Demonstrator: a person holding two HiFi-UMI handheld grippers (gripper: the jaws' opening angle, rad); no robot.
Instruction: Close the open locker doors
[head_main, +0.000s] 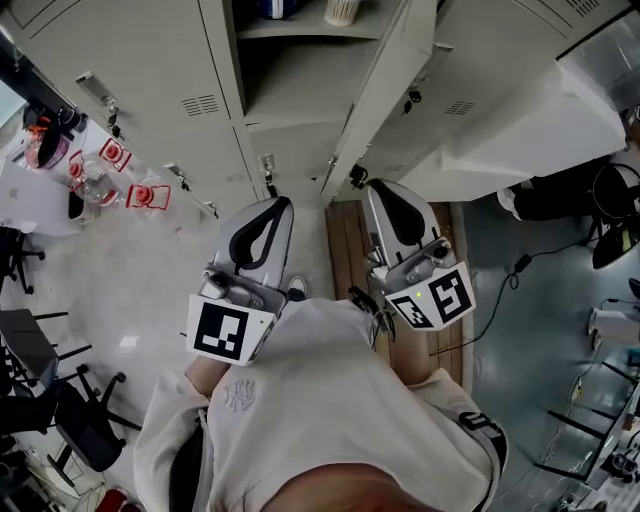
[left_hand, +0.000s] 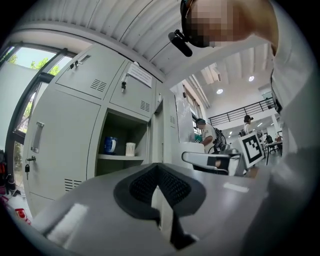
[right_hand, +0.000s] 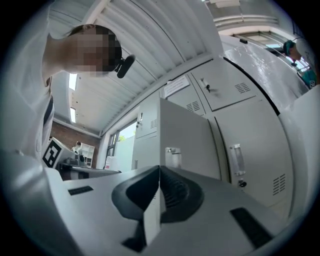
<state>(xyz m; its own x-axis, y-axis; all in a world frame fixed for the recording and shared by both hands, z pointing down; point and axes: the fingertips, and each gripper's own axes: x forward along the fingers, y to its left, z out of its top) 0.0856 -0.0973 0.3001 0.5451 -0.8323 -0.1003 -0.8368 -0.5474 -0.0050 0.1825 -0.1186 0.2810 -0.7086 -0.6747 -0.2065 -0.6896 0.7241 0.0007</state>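
Note:
One grey locker (head_main: 296, 75) stands open ahead of me, its door (head_main: 385, 95) swung out toward me on the right side. On its shelf sit a blue mug (left_hand: 110, 145) and a white cup (left_hand: 130, 148). My left gripper (head_main: 283, 202) points at the foot of the open compartment, jaws pressed together and empty. My right gripper (head_main: 375, 187) is just right of the door's lower edge, also shut with nothing held. In the right gripper view the door (right_hand: 187, 142) with its latch (right_hand: 173, 156) rises straight beyond the jaws. The neighbouring lockers (head_main: 160, 90) are closed.
A wooden board (head_main: 350, 250) lies on the floor under the right gripper. Office chairs (head_main: 60, 410) and red-and-white items (head_main: 145, 195) are at the left. A white block (head_main: 520, 135) juts out at the right, with a cable (head_main: 500, 290) on the floor. People stand in the far background (left_hand: 206, 136).

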